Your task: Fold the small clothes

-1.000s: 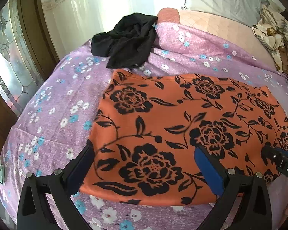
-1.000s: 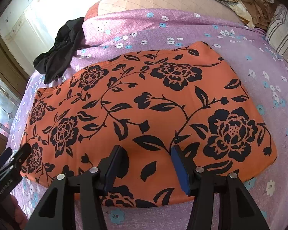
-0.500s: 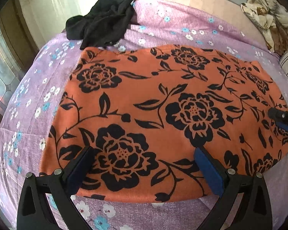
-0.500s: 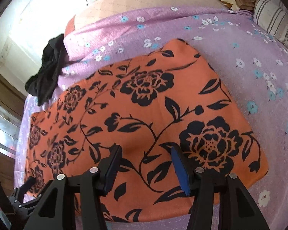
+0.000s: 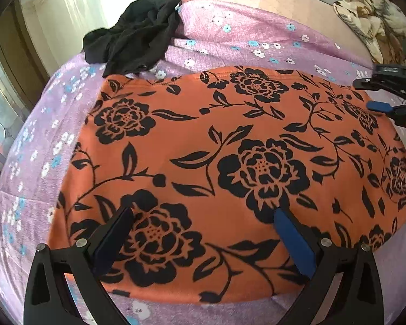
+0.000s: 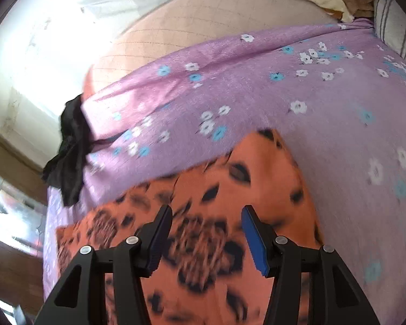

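bed (image 5: 257,35): purple floral sheet | on it: orange flowered cloth (image 5: 230,149) flat; black garment (image 5: 138,43) crumpled

an orange cloth with black flowers (image 5: 230,162) lies flat and spread on a purple bedsheet with small white and blue flowers (image 5: 40,146). the left gripper (image 5: 203,233) is above the near edge of the cloth, its two fingers wide apart with nothing between them. a crumpled black garment (image 5: 135,43) lies on the sheet just beyond the far left corner of the cloth. at the right edge, the right gripper (image 5: 379,94) is over the far right corner of the cloth.
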Available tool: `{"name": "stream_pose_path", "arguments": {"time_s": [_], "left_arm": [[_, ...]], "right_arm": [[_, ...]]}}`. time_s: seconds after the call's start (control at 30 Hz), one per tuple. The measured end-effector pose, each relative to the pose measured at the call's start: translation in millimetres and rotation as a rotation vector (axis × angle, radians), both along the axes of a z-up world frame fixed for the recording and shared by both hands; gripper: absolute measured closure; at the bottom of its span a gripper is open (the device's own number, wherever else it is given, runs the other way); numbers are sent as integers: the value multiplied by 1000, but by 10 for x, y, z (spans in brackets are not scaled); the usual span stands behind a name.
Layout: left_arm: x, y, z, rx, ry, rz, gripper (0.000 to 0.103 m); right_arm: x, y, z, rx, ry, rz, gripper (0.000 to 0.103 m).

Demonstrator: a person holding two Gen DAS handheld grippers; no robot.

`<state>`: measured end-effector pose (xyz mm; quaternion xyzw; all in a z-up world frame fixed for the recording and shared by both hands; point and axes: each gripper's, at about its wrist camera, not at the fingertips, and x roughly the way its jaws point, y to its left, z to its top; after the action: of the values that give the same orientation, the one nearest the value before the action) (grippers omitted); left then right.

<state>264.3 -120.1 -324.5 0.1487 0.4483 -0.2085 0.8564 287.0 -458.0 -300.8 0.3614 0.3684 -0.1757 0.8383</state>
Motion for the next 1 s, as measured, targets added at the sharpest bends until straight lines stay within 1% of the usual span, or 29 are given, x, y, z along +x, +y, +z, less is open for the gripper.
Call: {"name": "stream_pose_path", "arguments": {"time_s": [0.03, 0.1, 0.13, 0.17, 0.27, 0.37, 0.43, 0.57, 0.67, 0.8, 0.87, 0.93, 1.0], "left_arm": [[14, -8, -7, -5, 3, 5, 0], [36, -29, -18, -6, 3, 10, 0], [39, -34, -19, -5, 3, 11, 0], [38, -37, -20, -5, 1, 11, 0], [36, -29, -14, -6, 1, 12, 0], [22, -21, -11, -7, 1, 15, 0], [4, -13, -5, -6, -1, 12, 0], [-14, 0, -3, -8, 1, 14, 0], [-27, 2, -3, -8, 0, 15, 0], [-40, 16, -6, -10, 7, 12, 0], [-48, 22, -6, -9, 7, 8, 0], [-52, 22, -13, -7, 8, 6, 0], [-54, 16, -18, -4, 5, 8, 0]], "right_arm": [[71, -104, -49, -12, 23, -37, 47], [173, -280, -162, -39, 61, -76, 47], [188, -352, -217, -33, 84, -87, 53], [192, -395, -235, -29, 88, -97, 55], [129, -348, -121, -40, 84, -110, 55], [-49, -171, 28, -89, 52, -96, 55], [-212, 22, 144, -110, 24, -51, 55], [-482, 468, 270, -110, 28, 13, 55], [-648, 795, 303, -83, 27, 54, 55], [-801, 1115, 214, -38, 43, 93, 55], [-824, 1210, 70, -22, 68, 103, 55], [-809, 1220, -176, 9, 107, 96, 55], [-816, 1218, -156, 3, 95, 92, 55]]}}
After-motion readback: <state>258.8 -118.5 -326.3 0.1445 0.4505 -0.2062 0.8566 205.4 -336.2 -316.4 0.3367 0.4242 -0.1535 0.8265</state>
